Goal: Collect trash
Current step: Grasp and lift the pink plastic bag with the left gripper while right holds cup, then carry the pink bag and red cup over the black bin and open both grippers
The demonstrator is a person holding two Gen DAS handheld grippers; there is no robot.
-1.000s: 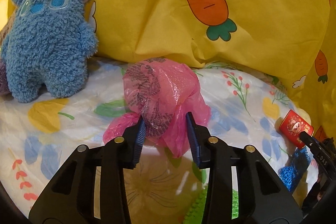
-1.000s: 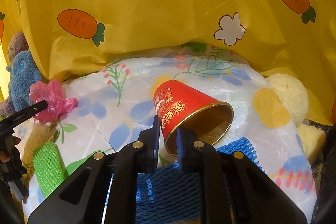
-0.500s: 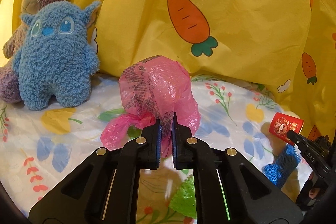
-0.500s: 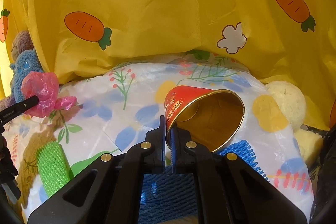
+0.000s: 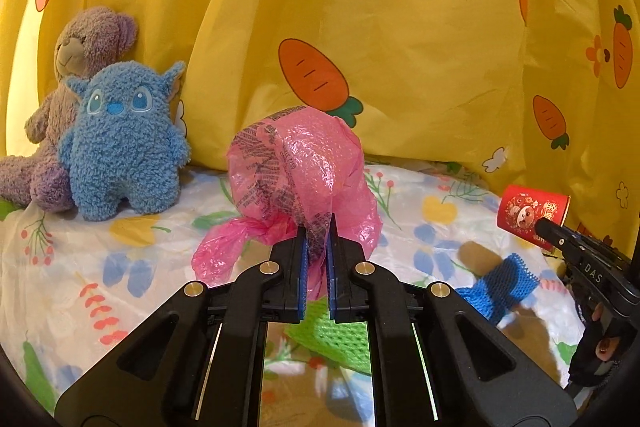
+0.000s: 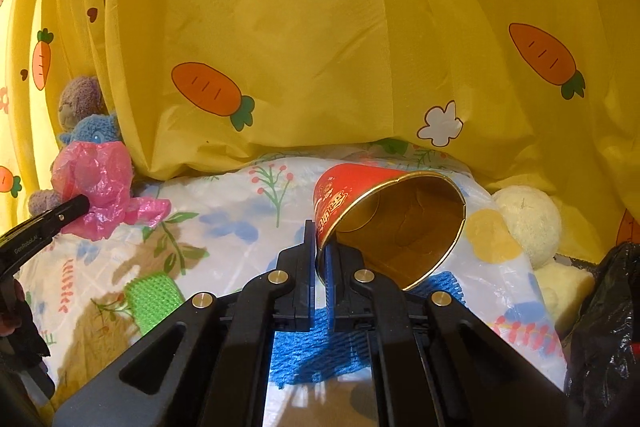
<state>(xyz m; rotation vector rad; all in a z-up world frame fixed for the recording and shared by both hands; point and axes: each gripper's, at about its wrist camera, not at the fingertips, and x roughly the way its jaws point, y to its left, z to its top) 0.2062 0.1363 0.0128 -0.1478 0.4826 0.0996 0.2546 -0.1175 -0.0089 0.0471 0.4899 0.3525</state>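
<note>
Yellow carrot-print cloth (image 5: 400, 75) fills the background above a flower-print sheet (image 5: 80, 267).

At the centre of the left wrist view, the pink bag (image 5: 296, 171) sits bunched above the left gripper (image 5: 316, 247), whose 2 fingers are pinching the bag's lower fold; its crumpled bulk stands up and away from the tips, with a loose tail trailing to the lower left.

At the centre of the right wrist view, the right gripper (image 6: 318, 243) has its fingers pressed onto the near rim of the red cup (image 6: 352, 195). The cup's long axis runs from its base at upper left to its gold mouth at lower right, the mouth opening toward the camera. Both pieces look lifted off the sheet.

1 black bag (image 6: 604, 327) shows at the right edge of the right wrist view, likely where the trash belongs. It lies to the right of the cup, so the right hand seems nearer to it and the left would have to cross over.

Blue netting (image 6: 320, 351) and green netting (image 6: 156, 299) lie on the sheet below the grippers. 2 plush toys (image 5: 116, 143) sit at the left of the left view.
</note>
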